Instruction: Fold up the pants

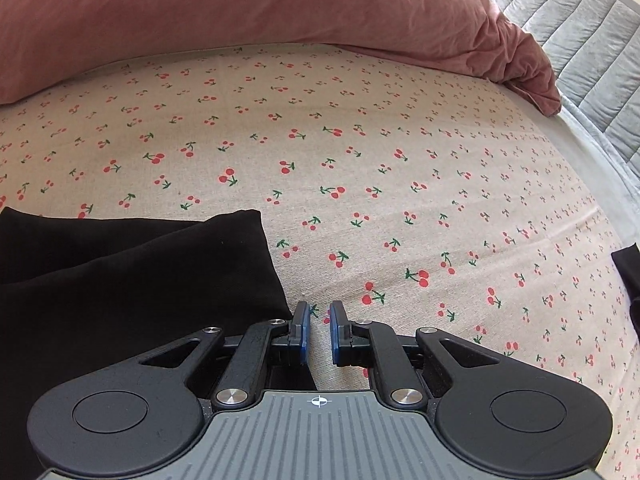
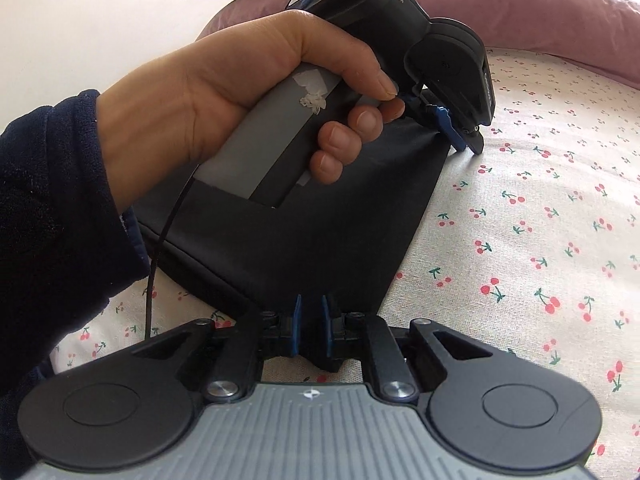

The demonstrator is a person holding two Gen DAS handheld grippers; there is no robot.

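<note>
Left wrist view: cherry-print sheet (image 1: 360, 140) fills most of the frame. Black pants (image 1: 120, 288) lie flat on the sheet's near-left part, with one squared corner pointing toward the sheet's middle. The left gripper (image 1: 319, 328) sits low over the sheet at the pants' right edge. Its tongs stand a narrow gap apart, only bare sheet shows in the gap, and the left blue pad (image 1: 301, 326) is just beside or over the pants' edge; I cannot tell if it touches. A pink duvet (image 1: 240, 20) is bunched along the sheet's far side. A grey quilted cover (image 1: 580, 40) lies past the sheet's far-right edge. A dark item (image 1: 630, 272) shows at the sheet's right edge, too cropped to tell what it is. Right wrist view: the pants are spread on the sheet with a folded edge running along the left. The right gripper (image 2: 311, 328) is at the pants' near corner, tongs clamped on it, black cloth bunched between the pads and hanging out below them. The left hand (image 2: 240, 92), in a dark sleeve (image 2: 48, 200), grips the other gripper's grey handle above the pants. That gripper's tips are down on the sheet at the pants' far corner, with the cloth drawn up to the blue pad. A thin black cable (image 2: 160, 248) hangs from the handle down across the sheet.
</note>
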